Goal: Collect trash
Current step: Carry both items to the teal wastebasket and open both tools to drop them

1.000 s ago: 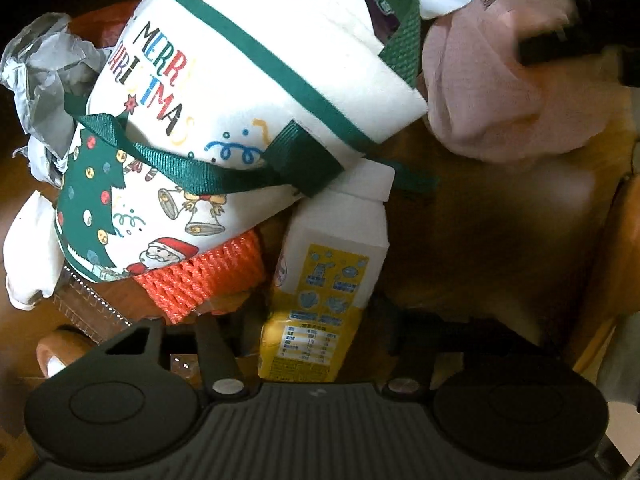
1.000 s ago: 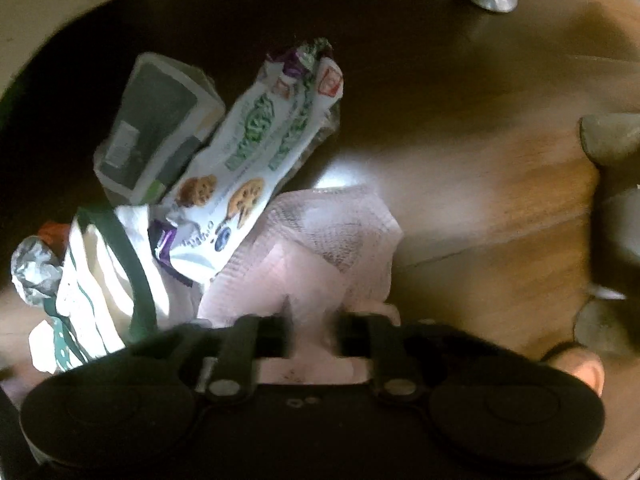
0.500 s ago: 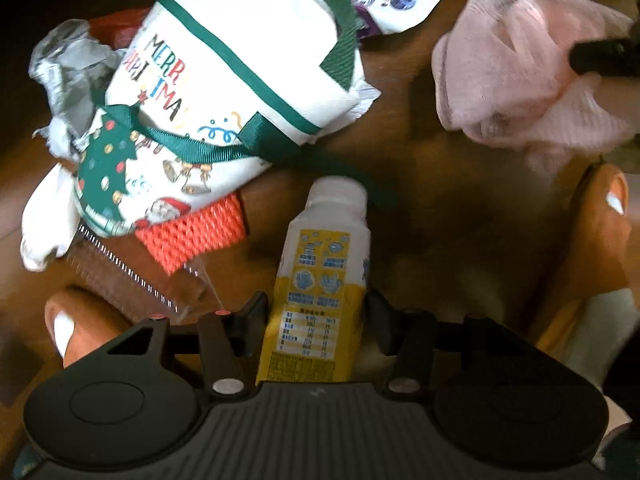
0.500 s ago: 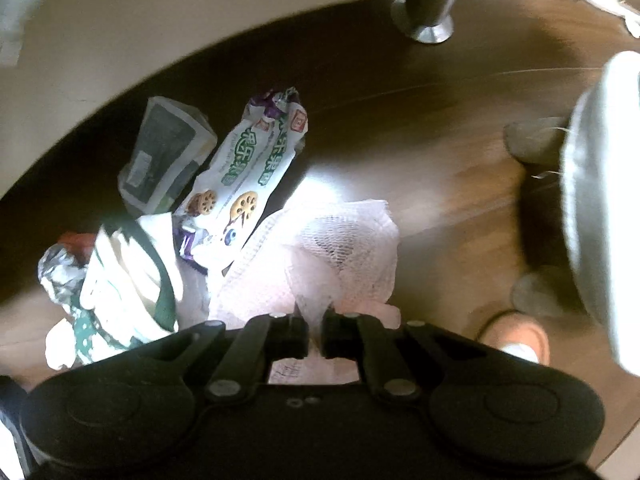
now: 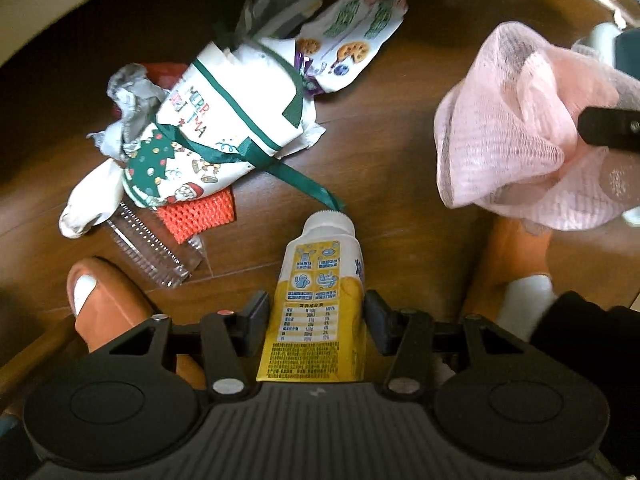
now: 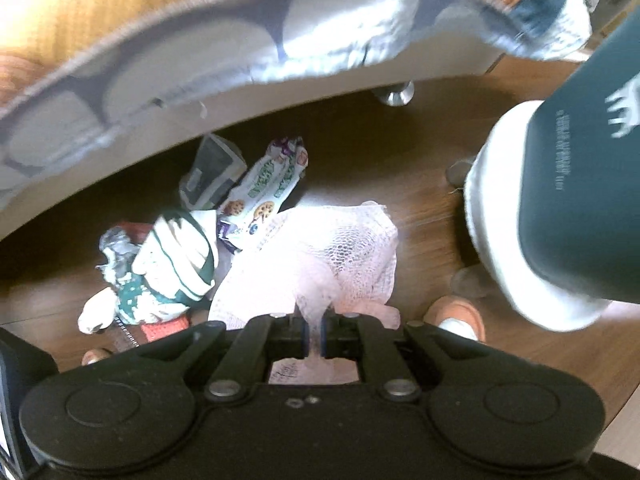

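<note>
A yellow and white drink bottle (image 5: 318, 264) hangs cap-down above the wooden floor, with my left gripper (image 5: 316, 306) shut on its sides. The pink mesh bag (image 6: 332, 256) dangles from my right gripper (image 6: 314, 332), which is shut on a pinch of its netting. The left wrist view shows the same pink mesh bag (image 5: 508, 136) at the right, with a black finger (image 5: 608, 130) of the right gripper on it. More trash lies on the floor below: a cookie wrapper (image 5: 352, 40), crumpled foil (image 5: 128, 92), orange netting (image 5: 196, 216) and a clear plastic tray (image 5: 152, 248).
A Christmas tote bag (image 5: 236, 120) lies in the pile beside a dark packet (image 5: 280, 4). A person's feet in orange slippers (image 5: 108, 300) stand either side. A teal container with a white rim (image 6: 580, 200) is close at the right. A patterned blanket (image 6: 240, 40) overhangs the top.
Both grippers have risen from the floor. The bottle came up out from under the tote bag. The right jaws shut on the pink mesh and lifted it.
</note>
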Motion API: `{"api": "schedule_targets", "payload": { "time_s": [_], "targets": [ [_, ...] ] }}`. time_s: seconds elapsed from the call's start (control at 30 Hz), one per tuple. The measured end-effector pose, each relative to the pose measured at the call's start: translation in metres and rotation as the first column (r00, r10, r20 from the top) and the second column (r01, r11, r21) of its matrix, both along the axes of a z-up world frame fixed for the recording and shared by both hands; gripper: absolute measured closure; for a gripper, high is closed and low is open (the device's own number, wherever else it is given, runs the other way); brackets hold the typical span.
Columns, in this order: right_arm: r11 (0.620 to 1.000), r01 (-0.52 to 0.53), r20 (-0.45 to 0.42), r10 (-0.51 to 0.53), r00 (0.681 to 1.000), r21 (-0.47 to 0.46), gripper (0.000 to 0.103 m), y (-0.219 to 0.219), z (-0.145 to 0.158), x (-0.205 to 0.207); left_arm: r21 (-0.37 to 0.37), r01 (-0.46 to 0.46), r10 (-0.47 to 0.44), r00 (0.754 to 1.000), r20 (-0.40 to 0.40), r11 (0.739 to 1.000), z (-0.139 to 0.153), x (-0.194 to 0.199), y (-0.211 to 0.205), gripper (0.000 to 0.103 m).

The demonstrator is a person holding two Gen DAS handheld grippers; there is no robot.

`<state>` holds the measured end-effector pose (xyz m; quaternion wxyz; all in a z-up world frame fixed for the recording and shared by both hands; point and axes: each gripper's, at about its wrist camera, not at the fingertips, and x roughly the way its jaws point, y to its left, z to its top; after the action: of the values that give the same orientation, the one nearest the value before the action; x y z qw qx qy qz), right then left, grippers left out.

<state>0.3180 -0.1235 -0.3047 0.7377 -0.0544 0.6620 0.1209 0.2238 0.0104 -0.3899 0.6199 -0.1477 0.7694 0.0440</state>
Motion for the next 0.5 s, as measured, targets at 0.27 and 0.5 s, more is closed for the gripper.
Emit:
{"api": "schedule_targets", "payload": {
  "time_s": [0.27, 0.5],
  "targets": [
    [0.992, -0.028, 0.127, 0.013, 0.992, 0.121, 0.099, -0.031, 0.089, -0.022, -0.009, -0.069, 0.070, 0.989, 0.128, 0.998, 0.072, -0.019, 0.000, 0.053],
    [0.981, -0.053, 0.245, 0.005, 0.970, 0.189, 0.099, -0.075, 0.160, -0.031, -0.035, -0.110, 0.115, 0.964, 0.241, 0.993, 0.134, -0.021, -0.009, 0.053]
  ]
}}
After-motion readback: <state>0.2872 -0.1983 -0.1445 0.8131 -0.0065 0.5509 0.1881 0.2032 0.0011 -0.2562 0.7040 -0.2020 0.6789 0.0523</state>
